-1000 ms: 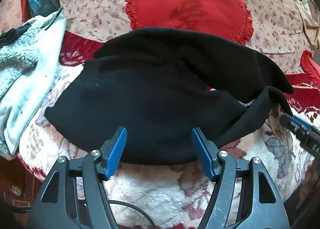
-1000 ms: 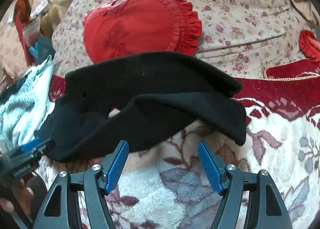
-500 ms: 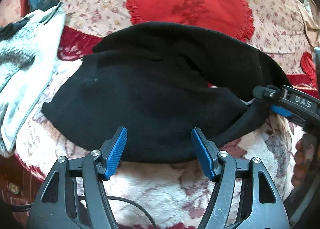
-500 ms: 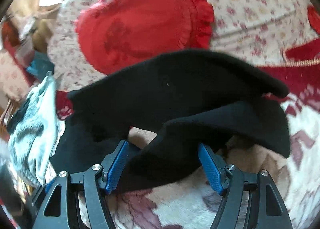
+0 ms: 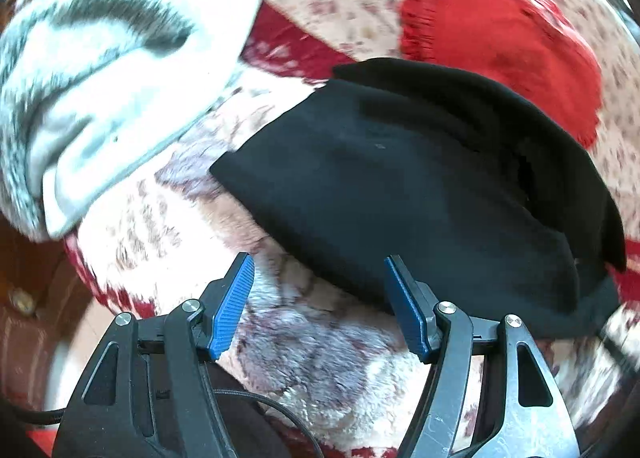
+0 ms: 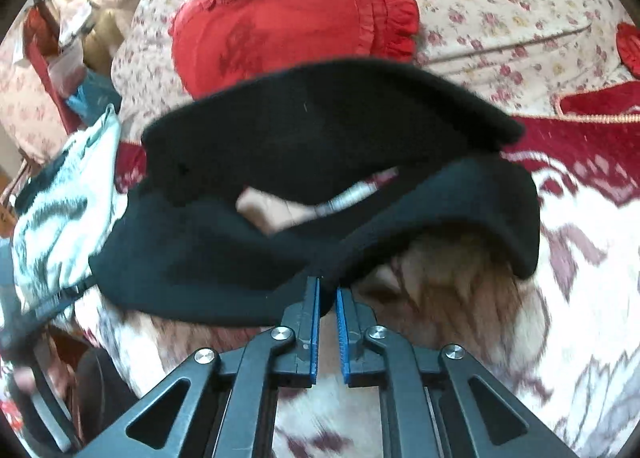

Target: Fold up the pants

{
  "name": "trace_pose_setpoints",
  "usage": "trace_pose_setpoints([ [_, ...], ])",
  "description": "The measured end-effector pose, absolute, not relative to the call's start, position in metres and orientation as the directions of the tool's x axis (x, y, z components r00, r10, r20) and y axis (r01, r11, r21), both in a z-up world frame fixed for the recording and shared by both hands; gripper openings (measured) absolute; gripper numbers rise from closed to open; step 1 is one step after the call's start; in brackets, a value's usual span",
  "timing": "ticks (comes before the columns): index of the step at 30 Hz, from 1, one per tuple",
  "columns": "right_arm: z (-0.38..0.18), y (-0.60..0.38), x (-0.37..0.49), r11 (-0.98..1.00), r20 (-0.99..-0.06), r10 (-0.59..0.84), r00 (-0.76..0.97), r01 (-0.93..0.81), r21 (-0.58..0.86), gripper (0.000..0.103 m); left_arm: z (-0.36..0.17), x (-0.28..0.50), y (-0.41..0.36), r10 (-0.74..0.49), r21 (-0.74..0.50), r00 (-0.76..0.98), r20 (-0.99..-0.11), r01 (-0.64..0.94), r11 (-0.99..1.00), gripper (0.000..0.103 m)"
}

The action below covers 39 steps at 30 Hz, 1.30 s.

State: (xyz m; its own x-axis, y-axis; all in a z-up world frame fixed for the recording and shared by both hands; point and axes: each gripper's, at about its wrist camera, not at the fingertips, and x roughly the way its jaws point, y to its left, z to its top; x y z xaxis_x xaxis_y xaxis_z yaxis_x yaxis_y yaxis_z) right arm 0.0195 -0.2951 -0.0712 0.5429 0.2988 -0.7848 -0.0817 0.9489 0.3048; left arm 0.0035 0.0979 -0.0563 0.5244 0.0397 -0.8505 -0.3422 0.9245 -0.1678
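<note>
Black pants point(image 5: 420, 194); red cushion point(image 6: 296, 14); floral blanket point(image 5: 304, 362).

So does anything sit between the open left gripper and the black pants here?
Nothing visible does. The left gripper is open over bare blanket, with the black pants just ahead of its fingertips. The right gripper is already shut on the pants' near edge.

Right gripper point(image 6: 327, 292), wide open earlier, is now clamped on the near edge of the black pants point(image 6: 320, 186), lifting that fold off the floral blanket point(image 6: 580, 258). Left gripper point(image 5: 318, 298) has swung left of the pants; the grey-white garment point(image 5: 100, 70) now fills more of its view.
</note>
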Motion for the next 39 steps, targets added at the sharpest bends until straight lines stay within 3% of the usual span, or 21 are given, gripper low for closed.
trace_pose_setpoints([
  [7,-0.084,-0.306,0.019,0.923,-0.773,0.346,0.532,-0.045,0.382,0.008,-0.073,0.016,0.131,-0.095,-0.366,0.524,-0.846,-0.442,0.819,0.067],
  [9,-0.086,-0.31,0.024,0.901,-0.762,0.379,0.525,-0.021,0.434,0.015,-0.078,0.022,0.135,-0.138,-0.418,0.531,-0.836,-0.453,0.788,0.067],
  [12,-0.092,-0.311,0.028,0.895,-0.773,0.377,0.51,0.014,0.446,0.028,-0.082,0.031,0.138,-0.16,-0.458,0.545,-0.823,-0.47,0.754,0.067],
  [17,-0.098,-0.32,0.031,0.851,-0.743,0.42,0.521,0.058,0.522,0.029,-0.081,0.05,0.133,-0.158,-0.461,0.548,-0.822,-0.475,0.749,0.067],
  [19,-0.097,-0.32,0.033,0.83,-0.728,0.439,0.526,0.071,0.553,0.029,-0.078,0.052,0.133,-0.162,-0.46,0.55,-0.819,-0.462,0.758,0.053],
  [21,-0.091,-0.318,0.031,0.819,-0.711,0.453,0.537,0.063,0.57,0.03,-0.079,0.05,0.131,-0.163,-0.445,0.537,-0.828,-0.452,0.773,0.024],
  [23,-0.08,-0.314,0.026,0.823,-0.693,0.456,0.558,0.03,0.567,0.031,-0.08,0.049,0.132,-0.176,-0.452,0.534,-0.827,-0.446,0.773,0.021],
  [26,-0.075,-0.309,0.028,0.848,-0.713,0.424,0.559,0.031,0.529,0.044,-0.08,0.049,0.129,-0.168,-0.444,0.532,-0.83,-0.448,0.776,0.017],
  [28,-0.085,-0.306,0.037,0.861,-0.747,0.404,0.529,0.055,0.505,0.044,-0.079,0.047,0.125,-0.156,-0.433,0.529,-0.834,-0.451,0.781,0.015],
  [29,-0.09,-0.307,0.041,0.857,-0.746,0.414,0.521,0.054,0.513,0.039,-0.079,0.047,0.124,-0.151,-0.426,0.527,-0.836,-0.451,0.785,0.014],
  [32,-0.098,-0.314,0.047,0.837,-0.722,0.432,0.54,0.057,0.544,0.013,-0.073,0.043,0.123,-0.153,-0.428,0.531,-0.833,-0.445,0.787,0.011],
  [39,-0.06,-0.309,0.012,0.855,-0.687,0.463,0.559,-0.078,0.512,0.006,-0.044,0.017,0.126,-0.16,-0.453,0.587,-0.794,-0.395,0.799,0.009],
])
